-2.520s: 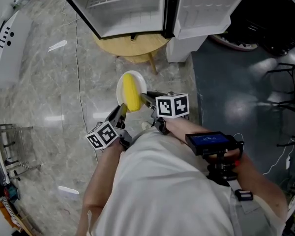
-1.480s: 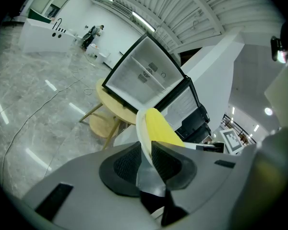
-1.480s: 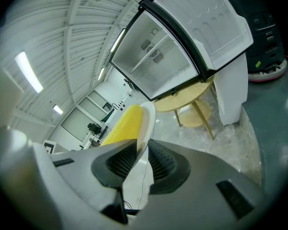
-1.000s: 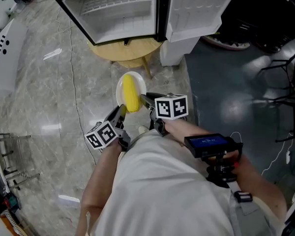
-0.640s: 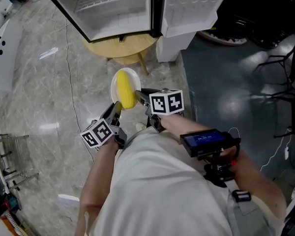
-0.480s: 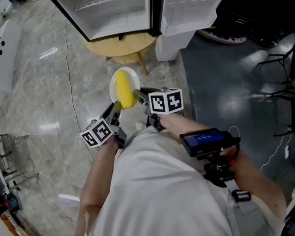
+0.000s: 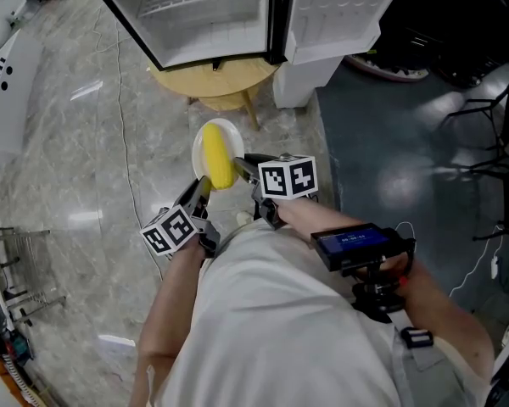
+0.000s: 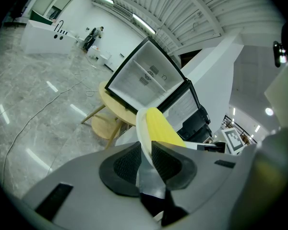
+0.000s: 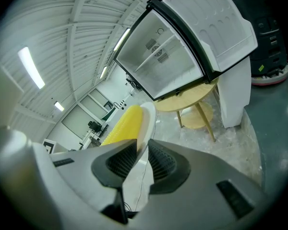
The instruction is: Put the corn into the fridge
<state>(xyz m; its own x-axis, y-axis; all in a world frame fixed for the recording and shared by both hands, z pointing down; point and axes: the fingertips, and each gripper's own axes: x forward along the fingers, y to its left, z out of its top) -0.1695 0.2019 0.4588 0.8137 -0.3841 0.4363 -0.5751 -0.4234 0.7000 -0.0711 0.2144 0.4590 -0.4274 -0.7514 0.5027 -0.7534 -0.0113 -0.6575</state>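
A yellow corn cob (image 7: 216, 154) lies on a small white plate (image 7: 230, 133) held above the floor. My left gripper (image 7: 201, 188) is shut on the plate's near-left rim and my right gripper (image 7: 243, 164) is shut on its right rim. In the left gripper view the plate rim (image 8: 142, 134) runs between the pads of the left gripper (image 8: 145, 150), with the corn (image 8: 162, 129) just beyond. The right gripper view shows the right gripper (image 9: 141, 152) clamped on the plate edge (image 9: 147, 121), with the corn (image 9: 124, 125) to its left. The fridge (image 7: 205, 13) stands open ahead.
The fridge sits on a round wooden table (image 7: 223, 80) with splayed legs. Its white door (image 7: 336, 10) swings out to the right. A cable (image 7: 127, 151) trails over the marble floor at left. A white counter (image 7: 2, 75) is far left, a dark chair frame (image 7: 492, 125) far right.
Both grippers keep their hold on the plate and the corn lies as before. Only the head view has swayed a little; the fridge and table shift slightly in the picture.
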